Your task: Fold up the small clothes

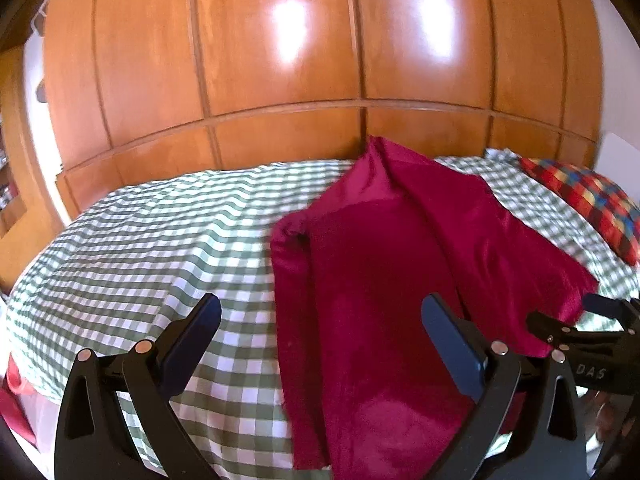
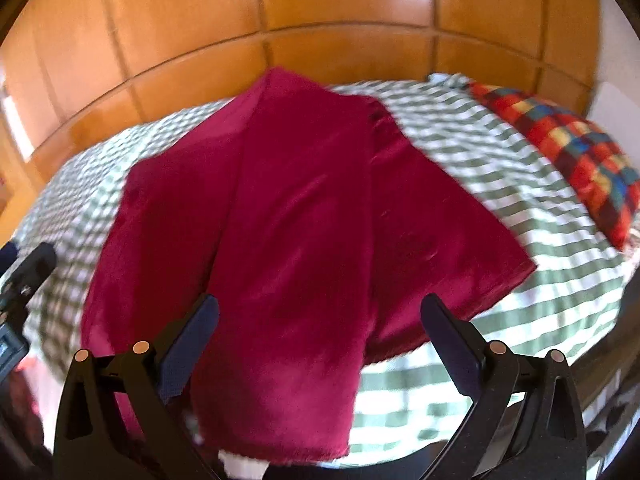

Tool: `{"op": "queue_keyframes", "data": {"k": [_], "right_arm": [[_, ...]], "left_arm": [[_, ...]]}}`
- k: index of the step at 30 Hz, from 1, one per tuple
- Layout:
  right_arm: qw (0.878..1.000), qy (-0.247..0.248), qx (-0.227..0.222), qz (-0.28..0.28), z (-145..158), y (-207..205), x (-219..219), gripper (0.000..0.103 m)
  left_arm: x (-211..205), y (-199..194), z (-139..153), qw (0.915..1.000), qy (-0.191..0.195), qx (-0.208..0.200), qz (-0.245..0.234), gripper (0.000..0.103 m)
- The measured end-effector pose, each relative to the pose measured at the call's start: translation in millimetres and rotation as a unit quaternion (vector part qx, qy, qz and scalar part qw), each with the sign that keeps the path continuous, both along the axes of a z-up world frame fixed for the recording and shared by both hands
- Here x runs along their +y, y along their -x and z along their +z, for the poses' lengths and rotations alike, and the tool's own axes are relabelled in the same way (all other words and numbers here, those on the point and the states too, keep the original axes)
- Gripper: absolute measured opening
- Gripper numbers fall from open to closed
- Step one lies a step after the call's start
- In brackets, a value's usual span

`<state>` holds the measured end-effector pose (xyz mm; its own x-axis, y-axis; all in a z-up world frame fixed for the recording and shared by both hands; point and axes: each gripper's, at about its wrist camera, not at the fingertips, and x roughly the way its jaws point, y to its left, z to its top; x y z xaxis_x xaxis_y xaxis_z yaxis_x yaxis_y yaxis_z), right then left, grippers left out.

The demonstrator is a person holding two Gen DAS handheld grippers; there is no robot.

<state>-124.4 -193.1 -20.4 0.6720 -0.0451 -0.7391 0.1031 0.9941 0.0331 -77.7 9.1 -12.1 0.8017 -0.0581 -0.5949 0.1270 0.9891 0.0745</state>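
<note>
A crimson plush garment, partly folded with one panel laid over its middle, is shown spread on a bed covered by a green-and-white checked sheet, near its front edge, with a multicoloured patchwork pillow well apart at the right. The left gripper is held with jaws parted and nothing between them, above the garment's left part and the sheet; the right gripper is likewise spread and empty over the near hem. Slippage is judged the main risk: the pile looks smooth, so a shallow pinch could release one layer and undo the overlap, and a pinch taken too deep could gather the sheet with the cloth. The hem at the bed's edge could also be dragged off. No containers are seen in either view
</note>
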Motion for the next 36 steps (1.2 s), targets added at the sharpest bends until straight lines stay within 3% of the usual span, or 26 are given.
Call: {"op": "queue_keyframes", "data": {"k": [2, 4, 5, 7, 8, 10, 11, 12, 13, 14, 17, 18, 19, 23, 27, 30, 33, 36], "right_arm": [[0.999, -0.005, 0.011, 0.030, -6.8, 4.0, 5.1, 0.094], [0.998, -0.002, 0.022, 0.052, -13.1, 6.1, 12.1, 0.079], [0.998, 0.003, 0.031, 0.061, -18.0, 5.3, 16.0, 0.077], [0.996, 0.006, 0.047, 0.078, -25.7, 1.8, 21.8, 0.048], [0.995, 0.011, 0.056, 0.088, -29.4, 1.9, 24.9, 0.043], [0.992, 0.025, 0.057, 0.110, -28.4, 4.4, 28.4, 0.019], [0.991, 0.027, 0.056, 0.120, -26.6, 6.1, 28.8, 0.013], [0.990, 0.030, 0.052, 0.129, -22.8, 8.4, 28.2, 0.004], [0.989, 0.033, 0.050, 0.133, -19.6, 9.6, 26.2, 0.003], [0.989, 0.034, 0.050, 0.136, -16.8, 10.8, 23.6, 0.003], [0.989, 0.053, 0.039, 0.129, -2.2, 14.7, 10.2, 0.002], [0.990, 0.059, 0.030, 0.121, 4.2, 15.9, 4.2, 0.002], [0.993, 0.058, 0.017, 0.105, 15.8, 16.9, -7.6, 0.002], [0.994, 0.092, -0.028, 0.045, 51.1, 12.2, -48.8, 0.002], [0.987, 0.142, -0.068, -0.029, 85.5, -5.7, -98.7, 0.002], [0.975, 0.188, -0.087, -0.082, 105.5, -33.5, -139.6, 0.002], [0.963, 0.216, -0.082, -0.137, 113.9, -78.1, -185.5, 0.002], [0.954, 0.228, -0.058, -0.188, 111.7, -131.4, -229.9, 0.002]], "left_arm": [[0.5, 4.9, -7.8, 0.9989, 0.001, 0.015, -0.044, 0.100], [-1.9, 11.9, -17.1, 0.9950, -0.005, 0.027, -0.096, 0.100], [-5.2, 14.7, -22.1, 0.9927, -0.014, 0.032, -0.116, 0.100], [-11.6, 18.4, -31.4, 0.9867, -0.023, 0.047, -0.154, 0.100], [-15.5, 18.6, -35.5, 0.9825, -0.022, 0.059, -0.175, 0.100], [-24.2, 17.8, -41.7, 0.9766, -0.019, 0.075, -0.201, 0.097], [-32.1, 17.3, -47.7, 0.9713, -0.028, 0.083, -0.221, 0.096], [-39.2, 17.2, -54.0, 0.9677, -0.043, 0.087, -0.233, 0.091], [-46.0, 17.2, -60.9, 0.9640, -0.058, 0.092, -0.242, 0.078], [-54.6, 16.4, -70.8, 0.9576, -0.073, 0.104, -0.258, 0.073], [-63.7, 22.2, -76.0, 0.9514, -0.089, 0.094, -0.279, 0.046], [-62.8, 22.5, -71.1, 0.9505, -0.079, 0.095, -0.285, 0.025], [-58.6, 21.8, -64.2, 0.9526, -0.060, 0.096, -0.282, 0.003], [-12.4, 3.2, -21.4, 0.9589, 0.068, 0.092, -0.260, 0.003], [50.1, -27.5, 14.0, 0.9689, 0.143, 0.062, -0.192, 0.003], [101.9, -60.7, 41.5, 0.9784, 0.168, 0.028, -0.117, 0.002], [159.1, -108.0, 65.3, 0.9861, 0.165, -0.004, -0.020, 0.002], [208.3, -160.7, 70.8, 0.9827, 0.166, 0.000, 0.081, 0.002]]}}
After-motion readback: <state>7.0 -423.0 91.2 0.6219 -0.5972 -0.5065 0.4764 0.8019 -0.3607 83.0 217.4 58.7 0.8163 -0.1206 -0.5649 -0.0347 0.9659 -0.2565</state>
